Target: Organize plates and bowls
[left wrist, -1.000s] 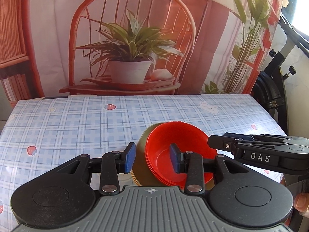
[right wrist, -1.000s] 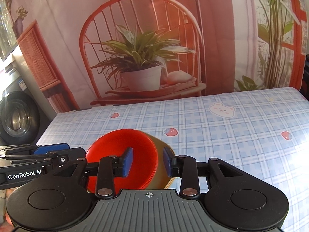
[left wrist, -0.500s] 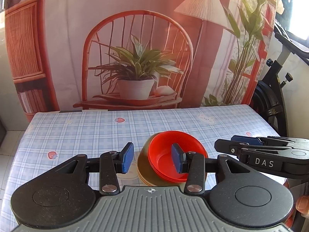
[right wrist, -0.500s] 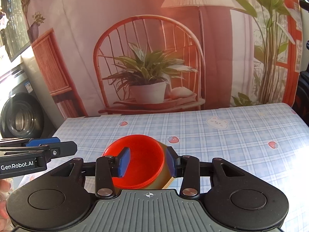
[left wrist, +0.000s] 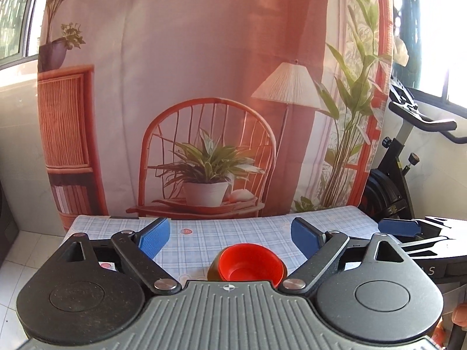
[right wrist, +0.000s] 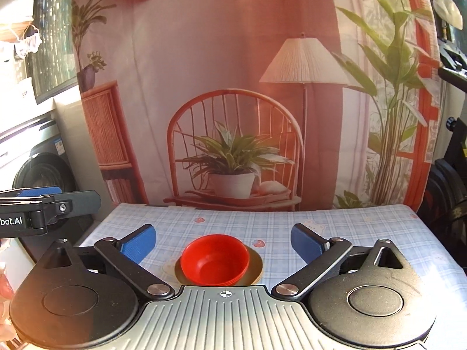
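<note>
Sitting on the checked tablecloth [right wrist: 350, 233] is one stack: red bowls [right wrist: 214, 259] nested on gold plates [right wrist: 256, 265] — the bowls look to be about three by their layered rims, and the number of plates cannot be told. Two grippers hang above, well apart from the stack. The left gripper [left wrist: 230, 237] has its blue pads [left wrist: 154, 236] spread wide and grips nothing. The right gripper [right wrist: 223, 240] is likewise spread wide, touching nothing — the stack shows in the gap between its fingers [right wrist: 306, 242].
</note>
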A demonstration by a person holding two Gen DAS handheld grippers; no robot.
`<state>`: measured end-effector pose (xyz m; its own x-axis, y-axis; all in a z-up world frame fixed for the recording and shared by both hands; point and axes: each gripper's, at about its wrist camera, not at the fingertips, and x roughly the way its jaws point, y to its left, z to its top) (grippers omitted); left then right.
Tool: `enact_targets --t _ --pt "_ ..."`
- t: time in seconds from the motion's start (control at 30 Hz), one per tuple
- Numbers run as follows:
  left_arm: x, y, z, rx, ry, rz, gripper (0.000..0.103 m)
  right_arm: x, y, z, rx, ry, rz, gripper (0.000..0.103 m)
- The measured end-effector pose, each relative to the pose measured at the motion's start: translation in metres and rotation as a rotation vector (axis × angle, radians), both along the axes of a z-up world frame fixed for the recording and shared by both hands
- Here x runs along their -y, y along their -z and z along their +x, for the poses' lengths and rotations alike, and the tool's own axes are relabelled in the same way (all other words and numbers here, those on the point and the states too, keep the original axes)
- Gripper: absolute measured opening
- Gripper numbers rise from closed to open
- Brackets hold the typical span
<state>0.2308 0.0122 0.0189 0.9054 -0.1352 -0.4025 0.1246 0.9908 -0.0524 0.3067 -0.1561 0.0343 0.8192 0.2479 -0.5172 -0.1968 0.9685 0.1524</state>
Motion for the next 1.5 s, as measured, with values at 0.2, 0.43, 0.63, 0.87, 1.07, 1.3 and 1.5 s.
enact_targets --t 0.2,0.43,0.63,0.87,1.07,1.3,1.5 --pt "0.006 -0.034 -0.043 0.068 -0.046 0.021 0.093 0.013 -0.037 -0.043 0.07 0.025 0.046 0.103" --pt "0.01 -0.068 -0.101 0.154 -0.115 0.04 0.093 0.03 -0.074 -0.089 0.152 0.066 0.069 0.103" --pt "0.013 -0.086 -0.141 0.195 -0.092 0.033 0.093 0.041 -0.092 -0.124 0.196 0.08 0.065 0.103" --pt "0.023 -0.085 -0.16 0.212 -0.07 0.026 0.093 0.051 -0.1 -0.15 0.214 0.091 0.048 0.103" --pt "0.027 -0.087 -0.164 0.231 -0.085 0.043 0.093 0.051 -0.102 -0.154 0.217 0.099 0.029 0.103" --pt "0.02 -0.085 -0.161 0.211 -0.104 0.021 0.093 0.046 -0.103 -0.153 0.213 0.085 0.023 0.103" --pt "0.021 -0.083 -0.162 0.199 -0.111 0.028 0.093 0.042 -0.103 -0.152 0.209 0.079 0.017 0.103"
